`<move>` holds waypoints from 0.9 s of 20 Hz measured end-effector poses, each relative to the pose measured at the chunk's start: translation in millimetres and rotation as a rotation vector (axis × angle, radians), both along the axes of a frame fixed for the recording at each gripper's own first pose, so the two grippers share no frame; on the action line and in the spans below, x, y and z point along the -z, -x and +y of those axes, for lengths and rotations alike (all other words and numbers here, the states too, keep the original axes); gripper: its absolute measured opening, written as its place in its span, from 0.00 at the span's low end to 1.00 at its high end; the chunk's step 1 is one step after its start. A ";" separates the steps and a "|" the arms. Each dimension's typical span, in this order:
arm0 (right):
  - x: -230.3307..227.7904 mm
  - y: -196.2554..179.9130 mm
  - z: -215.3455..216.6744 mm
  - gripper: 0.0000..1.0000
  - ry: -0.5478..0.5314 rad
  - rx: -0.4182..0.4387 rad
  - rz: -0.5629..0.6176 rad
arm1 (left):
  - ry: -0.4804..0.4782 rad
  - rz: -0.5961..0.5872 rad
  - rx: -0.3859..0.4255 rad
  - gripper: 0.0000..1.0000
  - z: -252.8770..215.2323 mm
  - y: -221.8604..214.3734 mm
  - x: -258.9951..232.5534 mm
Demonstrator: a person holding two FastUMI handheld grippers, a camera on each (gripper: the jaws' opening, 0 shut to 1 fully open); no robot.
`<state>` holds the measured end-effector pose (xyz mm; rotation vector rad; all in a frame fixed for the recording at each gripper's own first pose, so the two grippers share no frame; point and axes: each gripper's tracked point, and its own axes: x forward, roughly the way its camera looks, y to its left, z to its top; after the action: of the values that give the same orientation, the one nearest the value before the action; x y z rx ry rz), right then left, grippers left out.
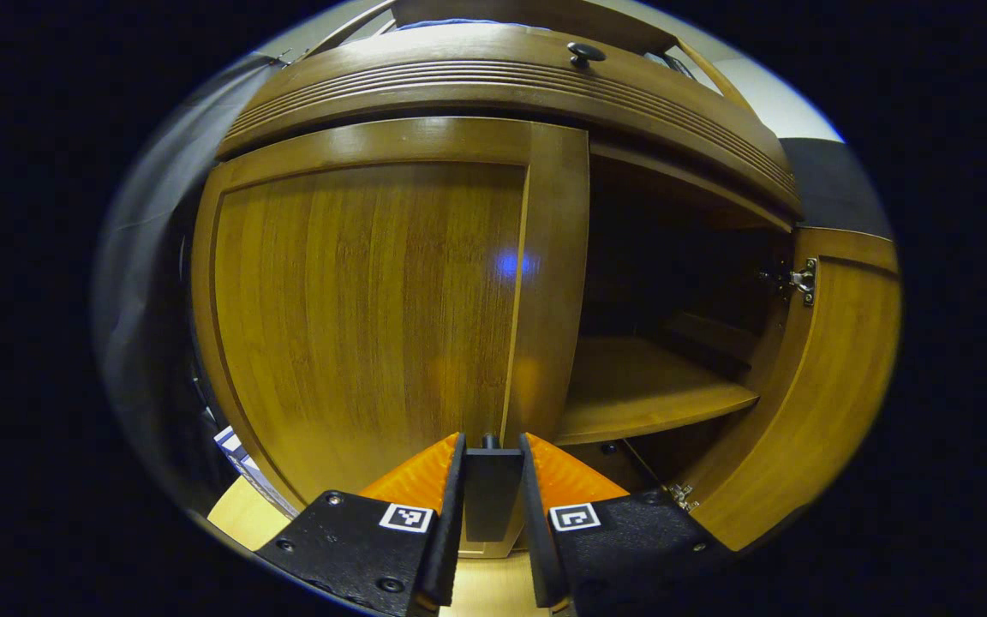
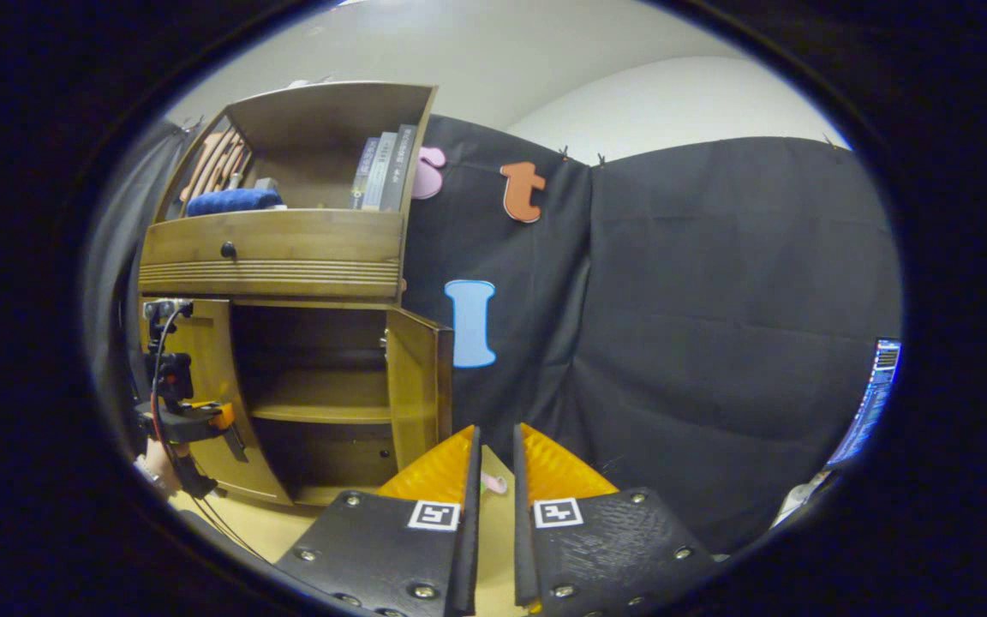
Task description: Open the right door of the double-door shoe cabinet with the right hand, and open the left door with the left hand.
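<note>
A: Left tongs [image 1: 491, 450], bottom centre, pinch the dark handle [image 1: 490, 493] on the left door [image 1: 373, 300], which is shut. Right door [image 1: 828, 386] open at frame right.

B: Pull in an arc round the hinge, w/o twisting. Right tongs [image 2: 493, 446] nearly pressed together, empty, away from cabinet [image 2: 288, 360].

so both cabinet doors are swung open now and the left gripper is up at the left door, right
Not quite. Only the right door is swung open, with the shelf inside exposed. The left door is closed, as the left gripper view shows. The left gripper is indeed up at the left door, at its inner edge.
</note>
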<state>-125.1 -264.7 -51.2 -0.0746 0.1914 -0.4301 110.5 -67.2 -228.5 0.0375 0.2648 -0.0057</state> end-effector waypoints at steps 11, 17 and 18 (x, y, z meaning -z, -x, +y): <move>-8.9 -42.1 52.7 0.17 -0.005 -0.216 -0.028 | 0.016 -0.034 -0.005 0.35 9.3 52.2 -8.7; 3.6 -68.9 81.6 0.18 -0.031 -0.351 -0.004 | 0.048 -0.050 -0.040 0.34 23.7 88.2 -14.7; 6.8 -70.7 85.7 0.17 -0.041 -0.368 0.000 | 0.054 -0.051 -0.049 0.32 26.6 93.5 -16.6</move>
<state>-54.5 -179.1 -58.0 -0.0674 0.1820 -0.0592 17.0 -40.6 -212.0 -0.0229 0.2145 0.0367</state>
